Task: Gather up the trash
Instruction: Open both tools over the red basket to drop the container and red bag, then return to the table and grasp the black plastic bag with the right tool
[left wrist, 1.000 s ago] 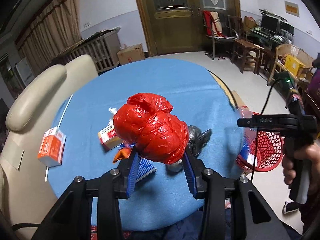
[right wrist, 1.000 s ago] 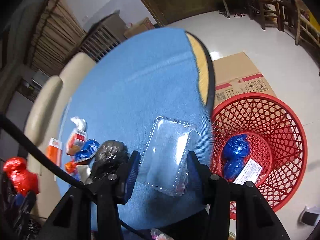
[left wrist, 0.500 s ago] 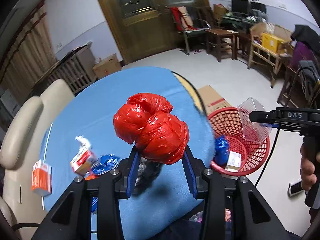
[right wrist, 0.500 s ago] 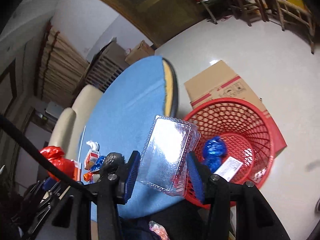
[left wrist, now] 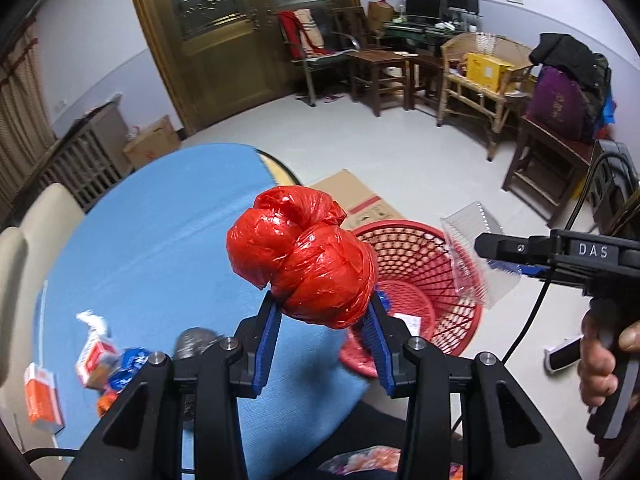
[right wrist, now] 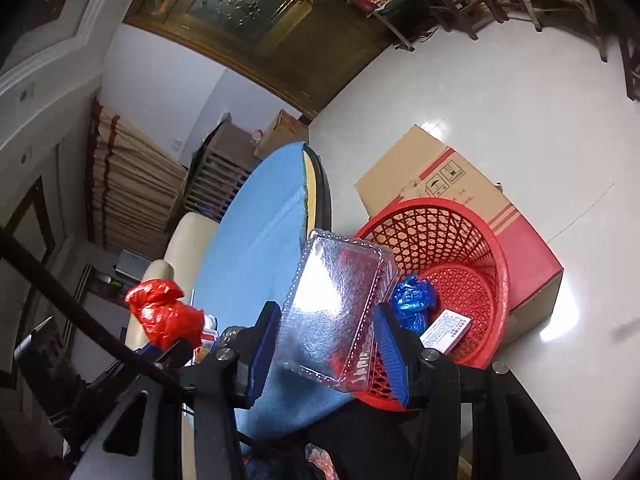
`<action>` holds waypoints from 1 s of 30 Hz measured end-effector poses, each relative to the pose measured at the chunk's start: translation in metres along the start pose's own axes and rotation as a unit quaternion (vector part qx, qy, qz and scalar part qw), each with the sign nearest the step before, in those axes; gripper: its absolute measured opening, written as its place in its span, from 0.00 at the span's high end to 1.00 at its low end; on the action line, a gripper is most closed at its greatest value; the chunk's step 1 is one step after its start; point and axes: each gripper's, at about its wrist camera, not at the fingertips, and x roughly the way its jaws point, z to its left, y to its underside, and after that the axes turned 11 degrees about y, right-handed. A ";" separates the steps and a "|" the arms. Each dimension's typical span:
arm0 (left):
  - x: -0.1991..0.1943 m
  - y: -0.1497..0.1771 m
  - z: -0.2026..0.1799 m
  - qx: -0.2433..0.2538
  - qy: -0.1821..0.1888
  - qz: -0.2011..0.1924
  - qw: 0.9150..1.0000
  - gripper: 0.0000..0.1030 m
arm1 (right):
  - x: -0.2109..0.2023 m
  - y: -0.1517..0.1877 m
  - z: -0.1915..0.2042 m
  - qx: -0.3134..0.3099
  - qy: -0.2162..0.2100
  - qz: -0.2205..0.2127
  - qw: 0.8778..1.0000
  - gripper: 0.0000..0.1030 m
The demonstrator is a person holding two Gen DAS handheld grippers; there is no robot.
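My left gripper (left wrist: 322, 316) is clamped on a crinkled, knotted red bag (left wrist: 302, 266) at frame centre. My right gripper (right wrist: 326, 344) pinches a clear ribbed plastic tray (right wrist: 338, 306), tilted over the red lattice basket (right wrist: 486, 248) at lower right.

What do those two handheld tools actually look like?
Both are black plastic frames with two blue ribbed fingers and silver bolts. The right tool has a pistol grip, white "DAS" lettering and a black cable. A bare hand grips it.
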 end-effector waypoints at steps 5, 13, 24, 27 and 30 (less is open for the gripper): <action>0.023 -0.008 -0.011 0.007 0.038 0.018 0.999 0.56 | 0.003 -0.001 -0.008 0.001 0.029 -0.010 1.000 0.48; 0.064 -0.013 -0.018 0.002 0.075 0.058 0.996 0.43 | 0.014 -0.001 -0.032 0.033 0.062 0.001 0.998 0.42; 0.050 0.006 0.020 -0.057 0.062 0.052 0.995 0.37 | 0.020 -0.001 -0.028 0.031 0.065 0.005 0.997 0.37; 0.033 0.019 0.037 -0.074 0.045 0.038 0.996 0.37 | 0.023 0.000 -0.018 0.020 0.063 0.007 0.998 0.37; 0.013 0.035 0.053 -0.086 0.022 0.026 0.996 0.37 | 0.029 0.003 -0.004 0.002 0.062 0.012 0.998 0.37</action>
